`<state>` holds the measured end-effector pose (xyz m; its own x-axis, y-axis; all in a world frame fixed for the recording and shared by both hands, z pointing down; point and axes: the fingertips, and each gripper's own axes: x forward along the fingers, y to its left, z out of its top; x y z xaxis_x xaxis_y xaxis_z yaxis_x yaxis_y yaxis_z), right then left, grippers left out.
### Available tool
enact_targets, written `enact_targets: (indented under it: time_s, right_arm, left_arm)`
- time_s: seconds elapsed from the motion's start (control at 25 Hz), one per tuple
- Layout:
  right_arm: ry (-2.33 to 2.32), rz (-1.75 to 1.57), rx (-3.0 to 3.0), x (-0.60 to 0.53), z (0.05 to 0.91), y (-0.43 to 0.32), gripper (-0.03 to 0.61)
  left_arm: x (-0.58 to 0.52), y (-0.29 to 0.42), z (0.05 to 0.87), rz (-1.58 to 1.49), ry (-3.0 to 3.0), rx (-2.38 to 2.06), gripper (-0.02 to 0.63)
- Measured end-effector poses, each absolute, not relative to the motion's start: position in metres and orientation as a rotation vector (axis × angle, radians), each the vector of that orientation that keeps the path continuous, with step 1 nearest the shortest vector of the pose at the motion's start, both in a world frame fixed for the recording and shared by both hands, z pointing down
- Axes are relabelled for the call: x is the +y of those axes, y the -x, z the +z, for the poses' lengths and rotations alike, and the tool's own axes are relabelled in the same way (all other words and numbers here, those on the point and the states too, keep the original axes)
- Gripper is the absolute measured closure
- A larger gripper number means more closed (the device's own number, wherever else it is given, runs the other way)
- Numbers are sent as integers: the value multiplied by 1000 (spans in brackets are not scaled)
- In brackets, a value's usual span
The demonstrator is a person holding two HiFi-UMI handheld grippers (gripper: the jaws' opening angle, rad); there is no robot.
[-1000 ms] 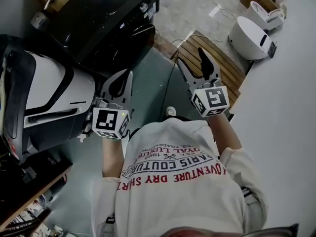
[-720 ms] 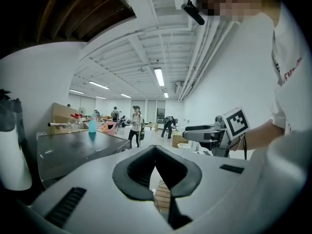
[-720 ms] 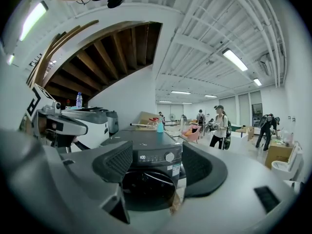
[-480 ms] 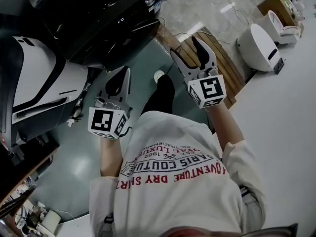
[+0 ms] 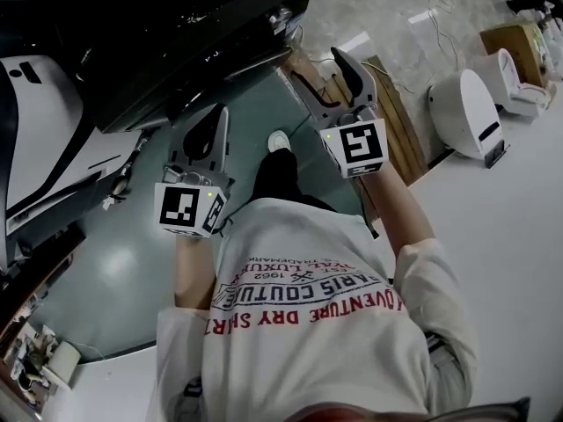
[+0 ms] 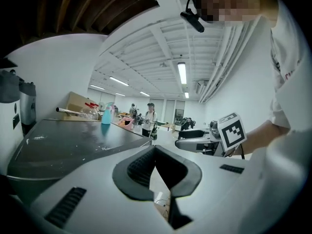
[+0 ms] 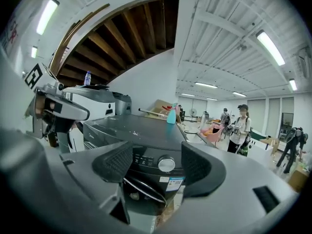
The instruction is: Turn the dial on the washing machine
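The dark grey washing machine (image 5: 176,33) fills the top of the head view, with its silver dial (image 5: 281,16) on the front edge. In the right gripper view the dial (image 7: 166,164) shows between the pads, still some way ahead on the control panel. My right gripper (image 5: 319,67) is open, empty and aimed at the machine's front. My left gripper (image 5: 213,121) hovers beside the machine's near corner, its pads meeting at the tips, holding nothing. The left gripper view looks over the machine's flat top (image 6: 63,145) and shows the right gripper (image 6: 214,138) off to the right.
A white appliance (image 5: 44,139) stands left of the machine. A wooden pallet (image 5: 400,121) and a white rounded unit (image 5: 466,112) lie on the floor to the right. A blue spray bottle (image 7: 171,113) stands on the machine's top. People stand far off in the hall.
The person has stepped closer to the washing machine. Both grippers have come nearer its front, the right one moving left toward the dial. The jaws have kept their states.
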<state>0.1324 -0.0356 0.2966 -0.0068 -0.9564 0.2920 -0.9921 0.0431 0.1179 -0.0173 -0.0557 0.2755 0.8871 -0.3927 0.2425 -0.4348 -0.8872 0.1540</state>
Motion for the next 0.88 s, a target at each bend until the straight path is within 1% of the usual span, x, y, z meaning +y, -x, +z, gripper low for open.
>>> enact_targets:
  time_s: [0.36, 0.76, 0.88]
  right_arm:
    - [-1745, 256, -2057, -110, 372, -159, 265]
    - [-1652, 251, -1932, -149, 454, -178, 264]
    - [-1665, 194, -1919, -156, 463, -179, 264]
  left_arm:
    - [-118, -21, 316, 294, -2793, -791, 598]
    - [-142, -8, 372, 405, -2650, -990, 598]
    - [-140, -4, 383, 441, -2615, -1035, 598]
